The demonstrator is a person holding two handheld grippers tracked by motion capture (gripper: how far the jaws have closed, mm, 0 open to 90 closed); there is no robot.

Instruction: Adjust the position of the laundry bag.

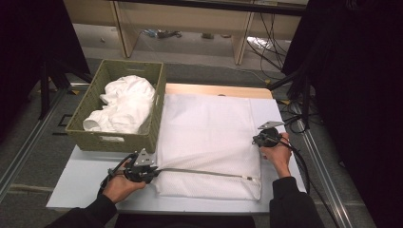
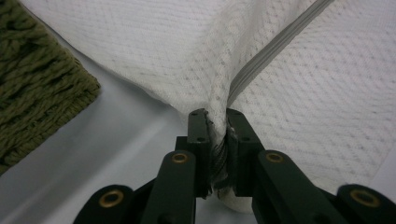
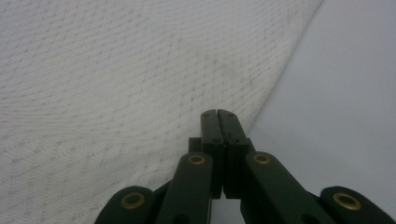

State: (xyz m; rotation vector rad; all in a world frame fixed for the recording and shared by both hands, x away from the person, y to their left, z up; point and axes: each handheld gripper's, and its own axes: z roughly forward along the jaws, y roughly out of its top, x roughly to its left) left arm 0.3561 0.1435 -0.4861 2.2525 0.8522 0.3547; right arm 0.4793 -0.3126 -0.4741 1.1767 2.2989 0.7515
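Left gripper (image 2: 217, 128) jaws clamped on zipper end of white mesh laundry bag (image 1: 209, 142) flat on desk (image 1: 85, 178), likely anchoring it; right gripper (image 3: 218, 116) jaws closed empty, resting at bag's edge

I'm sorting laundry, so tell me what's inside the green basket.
The basket holds crumpled white cloth, piled about to the rim. Anything beneath that cloth is covered and cannot be seen.

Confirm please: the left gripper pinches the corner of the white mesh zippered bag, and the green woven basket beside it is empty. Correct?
Not quite. The green woven basket holds crumpled white cloth, as the high view shows. The left gripper does pinch the white mesh zippered bag.
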